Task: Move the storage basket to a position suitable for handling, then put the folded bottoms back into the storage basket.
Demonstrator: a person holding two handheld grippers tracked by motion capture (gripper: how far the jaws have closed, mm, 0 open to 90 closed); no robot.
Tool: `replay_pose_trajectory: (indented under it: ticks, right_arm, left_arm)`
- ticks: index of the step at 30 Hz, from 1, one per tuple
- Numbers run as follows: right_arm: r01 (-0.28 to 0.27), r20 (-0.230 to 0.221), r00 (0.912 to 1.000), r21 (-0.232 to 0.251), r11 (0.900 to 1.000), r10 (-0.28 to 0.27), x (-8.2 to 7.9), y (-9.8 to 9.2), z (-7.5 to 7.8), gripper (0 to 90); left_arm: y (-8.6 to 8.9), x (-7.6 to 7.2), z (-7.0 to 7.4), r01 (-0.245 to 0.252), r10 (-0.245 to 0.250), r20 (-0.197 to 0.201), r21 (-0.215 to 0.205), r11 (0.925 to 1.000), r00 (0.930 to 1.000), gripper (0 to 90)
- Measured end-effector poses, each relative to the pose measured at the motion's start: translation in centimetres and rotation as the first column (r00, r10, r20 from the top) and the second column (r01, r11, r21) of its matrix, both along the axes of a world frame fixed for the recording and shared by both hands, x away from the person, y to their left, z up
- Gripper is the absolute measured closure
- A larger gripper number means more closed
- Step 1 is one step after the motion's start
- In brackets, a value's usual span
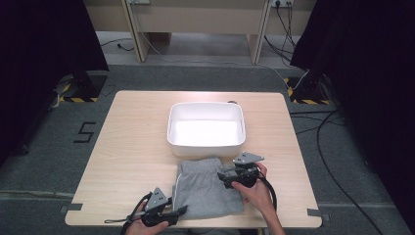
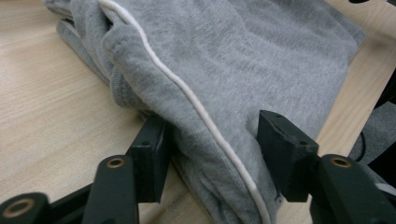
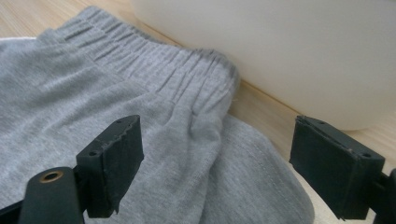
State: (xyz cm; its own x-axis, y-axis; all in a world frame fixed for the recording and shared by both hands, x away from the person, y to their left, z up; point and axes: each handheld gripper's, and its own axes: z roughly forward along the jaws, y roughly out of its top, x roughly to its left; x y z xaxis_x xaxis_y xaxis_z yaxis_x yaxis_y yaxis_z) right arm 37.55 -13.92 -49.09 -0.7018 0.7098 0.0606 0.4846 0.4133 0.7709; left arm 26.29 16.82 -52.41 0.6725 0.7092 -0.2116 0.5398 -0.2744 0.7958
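Folded grey shorts point(image 1: 208, 188) with white piping lie on the wooden table point(image 1: 132, 147) near its front edge. My left gripper point(image 1: 182, 210) is at their front left corner. In the left gripper view the bunched cloth point(image 2: 224, 60) fills the gap of that gripper point(image 2: 210, 140); one pad tucks under the folded edge and the other presses its top. My right gripper point(image 1: 222, 177) rests at the shorts' far right part. In the right gripper view this gripper point(image 3: 215, 154) stands wide open over the elastic waistband point(image 3: 154, 56), with no pad touching cloth.
A white plastic tub point(image 1: 169, 129) stands just beyond the shorts at the table's middle, and its wall point(image 3: 280, 46) rises close behind the waistband. Bare wood lies to the left and right of the shorts. Cables run over the floor at the right.
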Motion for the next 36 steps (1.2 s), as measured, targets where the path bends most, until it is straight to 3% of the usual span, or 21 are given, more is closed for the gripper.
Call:
replay_pose_trajectory:
  ticks: [11, 17, 23, 28, 36]
  right_arm:
    - [-0.007, -0.021, 0.9997, -0.014, 1.0, 0.007, 0.3, -0.1, -0.4, 18.0]
    - [-0.014, -0.042, 0.999, -0.017, 1.0, 0.014, 0.6, -0.1, -0.8, 17.1]
    - [-0.038, -0.054, 0.9979, -0.03, 0.999, 0.036, 0.7, 0.3, -1.0, 16.3]
    - [-0.072, -0.076, 0.9945, -0.004, 0.997, 0.072, 0.8, 0.8, -1.1, 15.9]
    - [-0.112, -0.122, 0.9867, -0.035, 0.993, 0.107, 1.5, 2.3, -1.7, 15.9]
  left_arm:
    - [0.3, 0.2, 0.1, 0.017, -0.017, -0.024, -0.011, 0.9998, 0.9996, 52.2]
    - [1.3, 1.0, 0.3, 0.076, -0.079, -0.081, -0.03, 0.9966, 0.9936, 58.4]
    - [1.7, 1.2, 0.4, 0.101, -0.103, -0.08, -0.024, 0.9946, 0.9914, 59.0]
    - [2.6, 1.8, 0.4, 0.128, -0.131, -0.095, -0.033, 0.9912, 0.9869, 59.4]
    - [2.5, 1.7, 0.4, 0.114, -0.115, -0.076, -0.014, 0.9934, 0.9905, 53.5]
